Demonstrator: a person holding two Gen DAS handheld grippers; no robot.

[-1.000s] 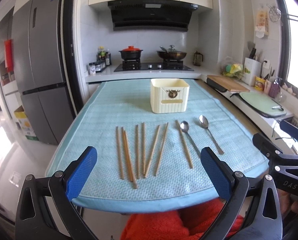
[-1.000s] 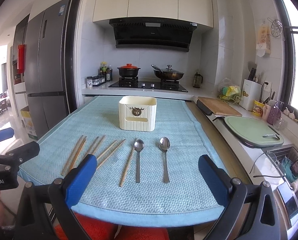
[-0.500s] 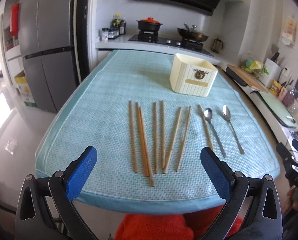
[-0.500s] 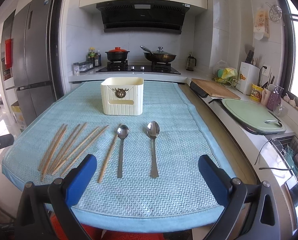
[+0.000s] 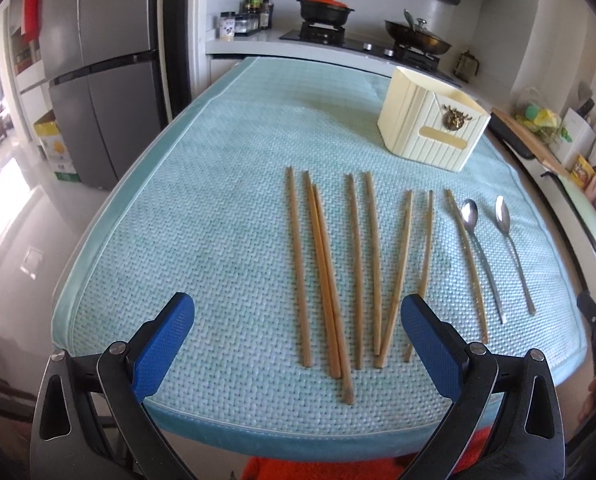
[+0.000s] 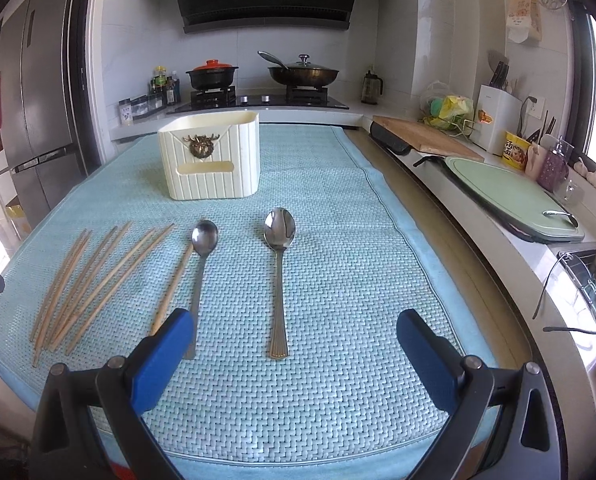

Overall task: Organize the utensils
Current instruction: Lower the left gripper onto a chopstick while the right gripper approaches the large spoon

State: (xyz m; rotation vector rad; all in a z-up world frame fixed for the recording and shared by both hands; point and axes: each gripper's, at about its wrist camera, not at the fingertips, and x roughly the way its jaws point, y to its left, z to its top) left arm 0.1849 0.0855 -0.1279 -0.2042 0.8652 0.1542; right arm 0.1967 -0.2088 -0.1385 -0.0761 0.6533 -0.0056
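Eight slim wooden chopsticks lie loose on the pale blue woven mat, all with their long axes running near to far, a few crossing at their near ends. One of them lies apart to the right, touching or just beside the left of two stainless steel spoons. The second spoon, the one with the ribbed handle, lies parallel further right, bowl far and handle tip near. Beyond them, at the far middle of the mat, stands the cream ribbed plastic utensil holder with a brass deer-head ornament on its front; nothing shows above its rim.

The left gripper hangs above the near edge of the mat with its blue pads wide apart and empty, and the near ends of the main chopstick cluster fall between them. The right gripper is likewise spread wide and empty, with the ribbed spoon's handle tip lying almost midway between its pads and the other spoon's handle passing just behind its left pad.

Each claw is thus nearer its own group, and each target points lengthwise away from it, so a straight descent onto the near ends looks like the natural next step. Nothing appears stowed yet.

Further out are a stove with an orange-lidded black pot and a grey refrigerator.
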